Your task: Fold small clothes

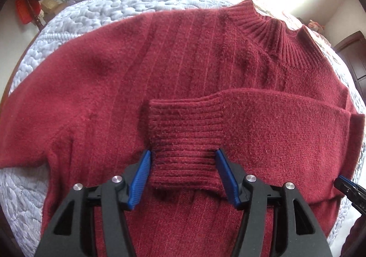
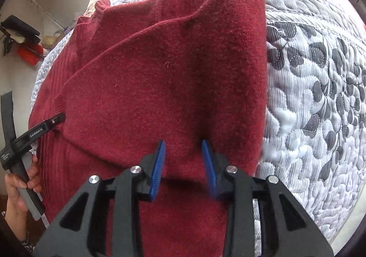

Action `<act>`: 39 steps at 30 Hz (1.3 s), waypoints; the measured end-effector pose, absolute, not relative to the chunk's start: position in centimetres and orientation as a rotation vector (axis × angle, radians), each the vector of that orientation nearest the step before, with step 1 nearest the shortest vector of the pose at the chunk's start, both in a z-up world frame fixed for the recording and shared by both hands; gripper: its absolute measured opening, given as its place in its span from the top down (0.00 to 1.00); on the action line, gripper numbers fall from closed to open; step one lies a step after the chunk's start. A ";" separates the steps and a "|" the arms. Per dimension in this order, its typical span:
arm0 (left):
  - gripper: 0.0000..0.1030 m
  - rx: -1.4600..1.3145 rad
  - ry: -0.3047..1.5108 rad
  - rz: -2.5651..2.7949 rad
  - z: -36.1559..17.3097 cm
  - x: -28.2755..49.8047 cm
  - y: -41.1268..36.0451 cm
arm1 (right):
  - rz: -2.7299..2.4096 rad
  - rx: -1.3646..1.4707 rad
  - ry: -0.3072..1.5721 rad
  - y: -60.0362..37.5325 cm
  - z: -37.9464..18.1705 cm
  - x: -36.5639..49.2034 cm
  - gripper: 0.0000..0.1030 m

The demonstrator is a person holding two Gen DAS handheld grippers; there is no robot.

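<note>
Red knit jumper (image 1: 183, 69), soft, limp: cuff (image 1: 185, 142) bracketed by open L gripper (image 1: 183, 179); R gripper (image 2: 183, 165) half-open, nothing held.

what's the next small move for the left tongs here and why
Probably lift the left tongs clear and go for the other sleeve. They stand open around the cuff, which already lies flat across the sweater; the far sleeve remains spread out.

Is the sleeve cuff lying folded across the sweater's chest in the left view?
Yes, the ribbed cuff lies across the sweater body.
</note>
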State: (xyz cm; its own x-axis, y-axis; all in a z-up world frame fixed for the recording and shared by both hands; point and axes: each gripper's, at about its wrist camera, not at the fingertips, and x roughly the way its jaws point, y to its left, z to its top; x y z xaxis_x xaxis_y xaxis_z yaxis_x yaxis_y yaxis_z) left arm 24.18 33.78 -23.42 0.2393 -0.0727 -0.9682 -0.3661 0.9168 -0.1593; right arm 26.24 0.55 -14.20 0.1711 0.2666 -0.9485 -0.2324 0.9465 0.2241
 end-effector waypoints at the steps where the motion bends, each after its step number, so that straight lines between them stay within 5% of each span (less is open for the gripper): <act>1: 0.43 -0.388 1.322 0.203 -22.9 24.0 33.9 | 0.350 0.026 1.342 0.8 -13.6 25.8 0.61; 5: 0.28 -0.402 1.281 0.201 -20.4 21.3 36.3 | 0.387 0.023 1.282 1.9 -10.7 24.3 0.51; 12: 0.23 -0.485 1.307 0.383 -19.9 14.1 47.3 | 0.465 -0.031 1.278 8.3 -9.6 22.7 0.38; 26: 0.23 -1.009 1.256 0.674 -25.2 -0.2 68.8 | 0.506 -0.107 1.325 19.3 -12.3 21.1 0.38; 39: 0.17 -1.297 1.152 0.724 -31.7 -2.0 75.7 | 0.478 -0.171 1.325 21.6 -13.3 20.7 0.38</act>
